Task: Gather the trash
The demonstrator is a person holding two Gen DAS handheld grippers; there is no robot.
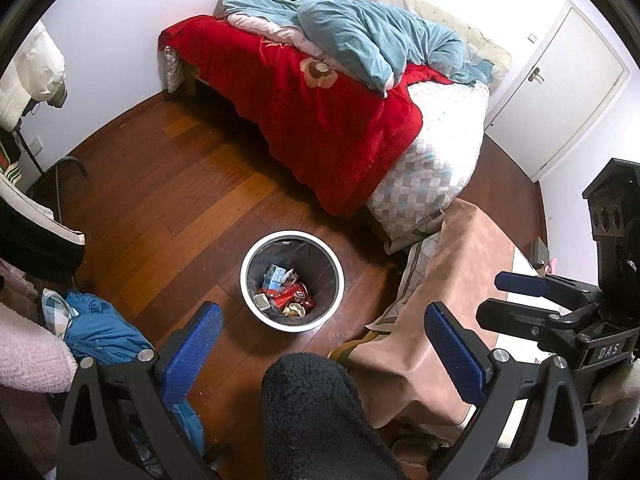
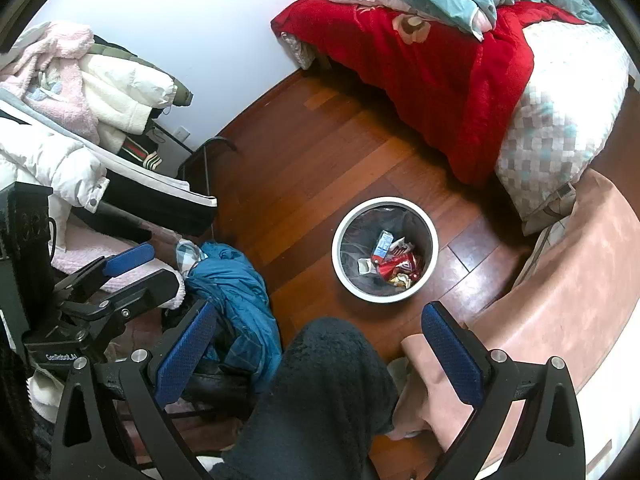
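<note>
A white round trash bin (image 1: pixel 249 256) with a dark liner stands on the wooden floor; it also shows in the right wrist view (image 2: pixel 430 224). Inside lie a blue-white carton (image 1: pixel 275 276), red wrappers (image 1: pixel 290 295) and crumpled bits (image 2: pixel 396 266). My left gripper (image 1: pixel 320 344) is open and empty, held high above the floor near the bin. My right gripper (image 2: pixel 316 348) is open and empty at a similar height. Each gripper shows in the other's view: the right one (image 1: pixel 512 300), the left one (image 2: pixel 136 268). A dark fuzzy trouser leg (image 1: pixel 320 412) lies below both.
A bed with a red blanket (image 1: pixel 312 120) and teal duvet (image 1: pixel 372 36) stands behind the bin. A table with pink cloth (image 1: pixel 440 300) is at right. A blue garment (image 2: pixel 236 292) and a chair piled with clothes (image 2: pixel 80 120) are at left. A white door (image 1: pixel 560 88) is far right.
</note>
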